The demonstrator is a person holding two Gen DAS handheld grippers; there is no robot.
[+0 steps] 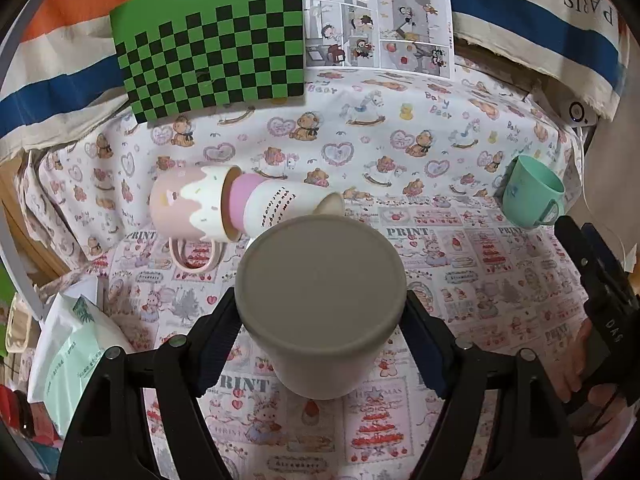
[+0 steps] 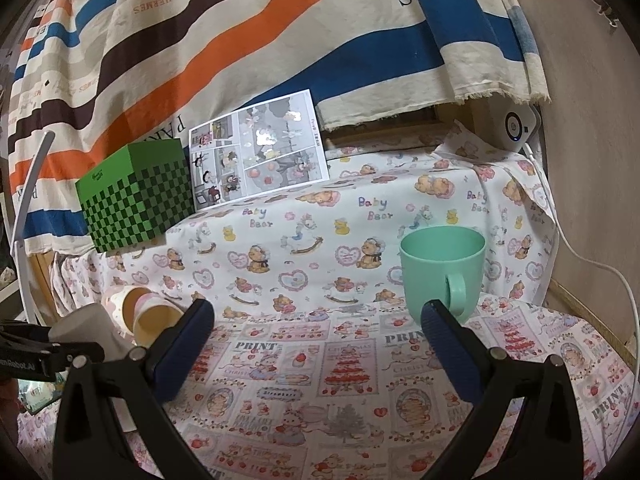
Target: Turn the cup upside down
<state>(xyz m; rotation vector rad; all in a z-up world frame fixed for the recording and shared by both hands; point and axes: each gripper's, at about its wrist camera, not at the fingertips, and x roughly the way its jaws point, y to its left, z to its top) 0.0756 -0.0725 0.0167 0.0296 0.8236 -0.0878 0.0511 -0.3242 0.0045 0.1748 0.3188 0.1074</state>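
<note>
printed cloth (image 1: 500,280) | left claw (image 1: 320,312) pinching grey cup (image 1: 320,280), base up | right claw (image 2: 320,320) spread | green mug (image 2: 442,270) near

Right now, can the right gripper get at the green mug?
Probably yes. The right gripper is open and empty, the green mug stands upright just ahead past its right finger, and only bare cloth lies between them.
</note>
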